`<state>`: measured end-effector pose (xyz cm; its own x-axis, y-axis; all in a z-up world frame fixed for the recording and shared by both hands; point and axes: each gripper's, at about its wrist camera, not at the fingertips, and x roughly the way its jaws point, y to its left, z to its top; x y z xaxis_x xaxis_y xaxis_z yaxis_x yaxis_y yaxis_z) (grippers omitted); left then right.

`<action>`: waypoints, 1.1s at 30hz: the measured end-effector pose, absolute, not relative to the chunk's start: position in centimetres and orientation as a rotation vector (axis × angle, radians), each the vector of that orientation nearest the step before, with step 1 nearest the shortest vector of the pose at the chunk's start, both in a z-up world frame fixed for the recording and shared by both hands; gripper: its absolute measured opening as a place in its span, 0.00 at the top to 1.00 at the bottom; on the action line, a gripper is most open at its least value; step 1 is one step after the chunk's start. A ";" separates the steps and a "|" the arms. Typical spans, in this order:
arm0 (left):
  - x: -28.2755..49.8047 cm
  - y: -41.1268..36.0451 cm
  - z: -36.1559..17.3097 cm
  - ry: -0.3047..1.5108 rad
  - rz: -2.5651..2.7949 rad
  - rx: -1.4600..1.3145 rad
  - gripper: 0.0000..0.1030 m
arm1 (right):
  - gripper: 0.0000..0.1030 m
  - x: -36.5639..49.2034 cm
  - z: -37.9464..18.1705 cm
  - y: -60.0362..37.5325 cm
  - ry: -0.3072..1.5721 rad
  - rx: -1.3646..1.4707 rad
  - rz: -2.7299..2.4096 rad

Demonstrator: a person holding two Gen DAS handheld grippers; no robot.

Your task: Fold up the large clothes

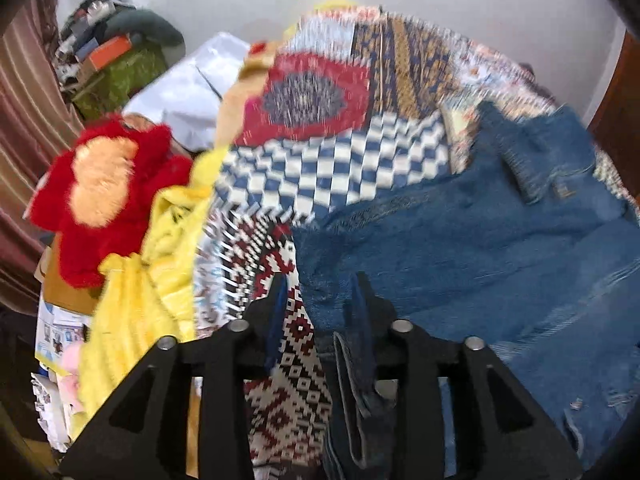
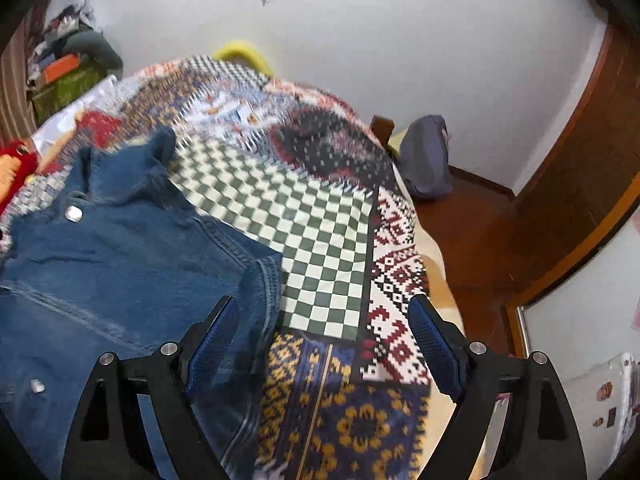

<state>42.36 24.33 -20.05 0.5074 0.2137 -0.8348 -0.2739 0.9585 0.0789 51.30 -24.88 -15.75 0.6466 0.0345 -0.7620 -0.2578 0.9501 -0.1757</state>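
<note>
A blue denim jacket point(image 1: 460, 240) lies spread on a patchwork bedspread point(image 1: 340, 168). My left gripper point(image 1: 320, 284) hangs over the jacket's left edge with its fingers apart. A folded denim hem point(image 1: 352, 384) sits beside its right finger, and the pads do not press on it. In the right wrist view the denim jacket point(image 2: 120, 260) fills the left side, collar and metal buttons showing, on the bedspread point(image 2: 320, 240). My right gripper point(image 2: 324, 316) stands wide open above the jacket's right edge, with only the bedspread between its fingers.
A red plush flower point(image 1: 108, 192) and a yellow cloth point(image 1: 132, 320) lie at the bed's left side, a white sheet point(image 1: 188, 96) behind them. A cluttered pile point(image 1: 120, 60) fills the far left corner. A grey backpack point(image 2: 426, 160) sits on the wooden floor by a wooden door point(image 2: 580, 160).
</note>
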 end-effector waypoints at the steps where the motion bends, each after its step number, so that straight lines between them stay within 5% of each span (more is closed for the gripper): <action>1: 41.7 24.0 -18.9 0.970 0.295 -0.061 0.54 | 0.18 50.4 -14.7 -25.0 0.844 -0.265 0.175; 13: 31.8 18.8 -8.9 0.756 0.223 0.016 0.11 | 0.16 39.3 -6.7 -24.5 0.764 -0.223 0.307; 22: 24.5 16.1 -10.0 0.782 0.158 -0.032 0.08 | 0.15 30.4 -7.9 -24.7 0.822 -0.174 0.394; 33: 17.9 18.4 -17.9 0.987 0.197 -0.224 0.07 | 0.15 24.7 -13.5 -28.4 1.000 -0.078 0.363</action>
